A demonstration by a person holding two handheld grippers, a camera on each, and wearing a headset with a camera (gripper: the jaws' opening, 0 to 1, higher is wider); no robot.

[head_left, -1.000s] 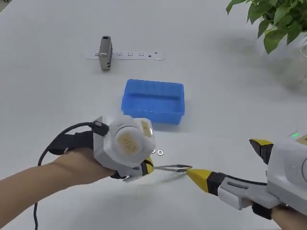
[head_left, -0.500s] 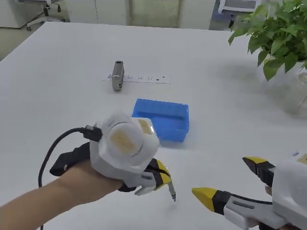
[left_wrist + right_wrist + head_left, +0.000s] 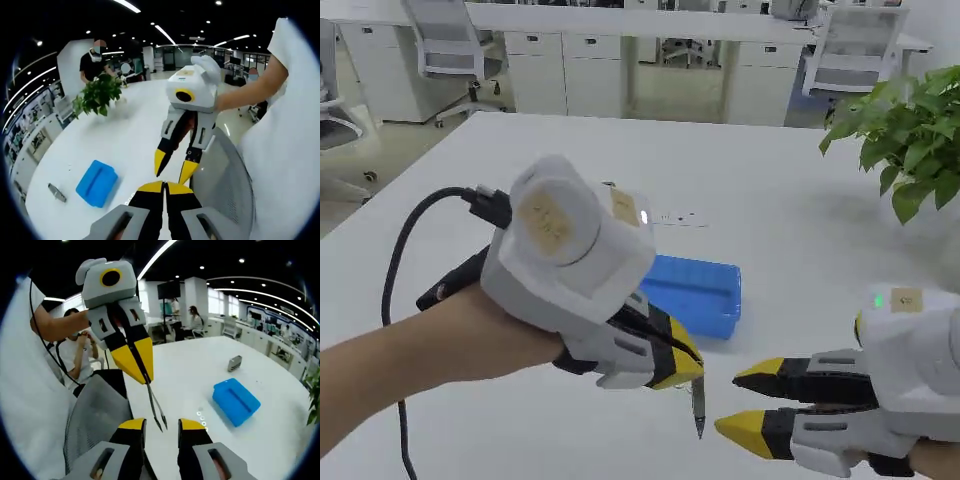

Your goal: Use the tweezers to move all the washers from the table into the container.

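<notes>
My left gripper (image 3: 685,370) is raised above the white table (image 3: 790,240), shut on thin metal tweezers (image 3: 698,405) whose tips point down. The right gripper view shows the same tweezers (image 3: 156,407) hanging from the left gripper (image 3: 142,375). My right gripper (image 3: 745,400) stands open just right of the tweezers, apart from them, with nothing between its jaws. The blue container (image 3: 705,290) sits on the table behind the left gripper. A few small washers (image 3: 201,417) lie on the table near the container (image 3: 236,401).
A power strip (image 3: 675,217) lies beyond the container, and a grey metal block (image 3: 234,362) sits near it. A potted plant (image 3: 910,140) stands at the right. A mesh office chair (image 3: 95,420) is close below the grippers. People sit and stand farther off in the office.
The left gripper has lifted the tweezers off the table and turned them from level to pointing down. The right gripper's jaw has come away from their tips. The head camera has tilted up.
</notes>
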